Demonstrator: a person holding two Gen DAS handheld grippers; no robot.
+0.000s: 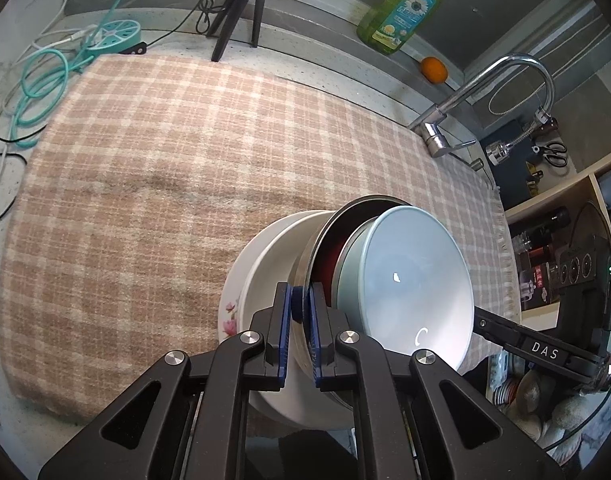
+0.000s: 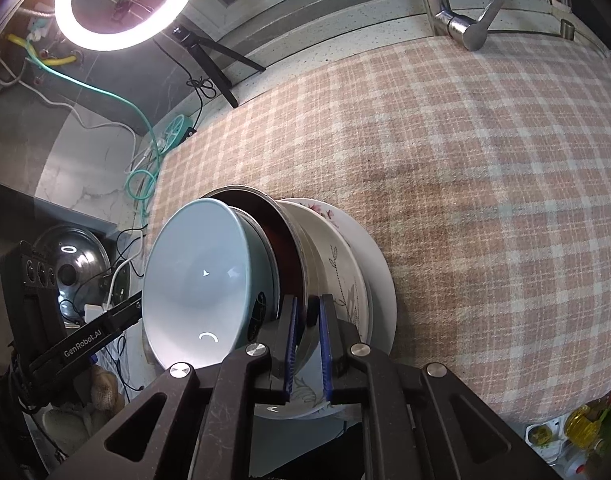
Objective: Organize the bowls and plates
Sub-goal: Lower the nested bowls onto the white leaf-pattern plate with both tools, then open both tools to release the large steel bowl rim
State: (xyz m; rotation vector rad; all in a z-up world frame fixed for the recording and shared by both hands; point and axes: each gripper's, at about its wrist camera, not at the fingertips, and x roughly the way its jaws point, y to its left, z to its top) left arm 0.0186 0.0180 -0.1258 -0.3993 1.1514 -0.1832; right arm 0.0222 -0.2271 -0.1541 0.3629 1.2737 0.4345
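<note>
While nested dishes tilt, each gripper (image 1: 301, 312) (image 2: 307, 320) clamps the steel bowl's (image 1: 305, 276) rim.

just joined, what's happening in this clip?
A person is working two handheld grippers on a nested stack of dishes over a plaid cloth by the sink tap. The left gripper and right gripper are both clamped on the rim of a metal bowl, from opposite sides. A pale blue bowl sits inside it, and white floral plates lie underneath. The stack looks tilted in both views.
</note>
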